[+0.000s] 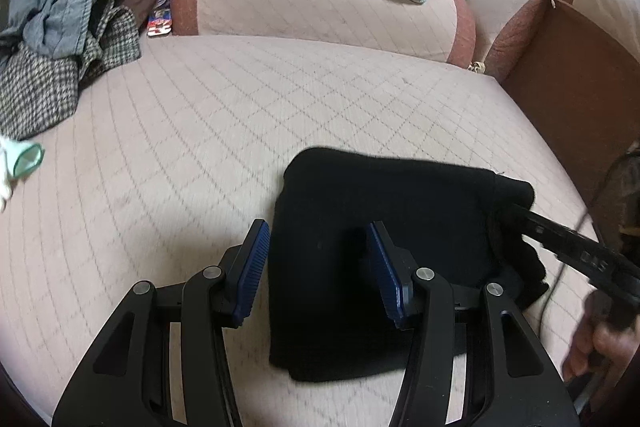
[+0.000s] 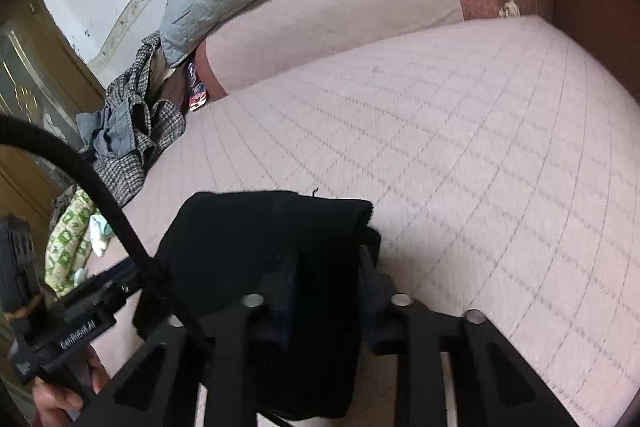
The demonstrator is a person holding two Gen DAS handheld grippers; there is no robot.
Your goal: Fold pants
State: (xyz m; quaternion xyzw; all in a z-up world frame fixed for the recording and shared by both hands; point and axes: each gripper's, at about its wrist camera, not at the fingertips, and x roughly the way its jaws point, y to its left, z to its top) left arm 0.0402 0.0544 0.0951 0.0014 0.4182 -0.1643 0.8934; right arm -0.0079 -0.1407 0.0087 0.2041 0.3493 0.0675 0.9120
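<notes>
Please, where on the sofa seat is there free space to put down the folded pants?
The pink quilted seat cushion lies bare between the folded black pants, the backrest and the brown armrest. The far left is crowded by the checked and grey clothes pile. The right gripper grips the pants; the left gripper is open.

Soft, even daylight fills both views, with no hard shadows on the quilted sofa seat (image 1: 200,131). The black pants (image 1: 380,247) read as a featureless dark mass (folds barely register). Fisheye bending curves the quilting lines, dark vignettes ring the corners, and slight motion blur softens the lower edges.
</notes>
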